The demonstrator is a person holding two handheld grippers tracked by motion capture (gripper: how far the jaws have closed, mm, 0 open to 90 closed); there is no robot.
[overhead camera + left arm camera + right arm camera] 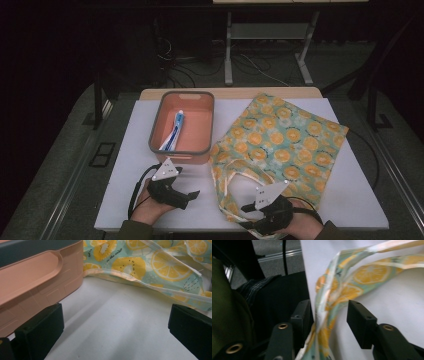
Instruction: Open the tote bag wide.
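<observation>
1. One white rectangular table top (125, 165) carries everything; dark floor and cables around it.
2. Teal cloth tote bag with orange-slice print (280, 140) lies flat on the right half, handles toward the person, its edge just beside the bin.
3. Salmon plastic bin with grey rim (156, 125) sits left of centre, far side; blue-and-white tube (176, 125) lies inside.
4. Left gripper (192, 194) rests low on the table just in front of the bin, jaws spread wide, nothing between them; bin wall beside one jaw.
5. Right gripper (245, 207) at the near edge, jaws apart with the bag's handle strap (324, 312) passing between them; not clamped.
</observation>
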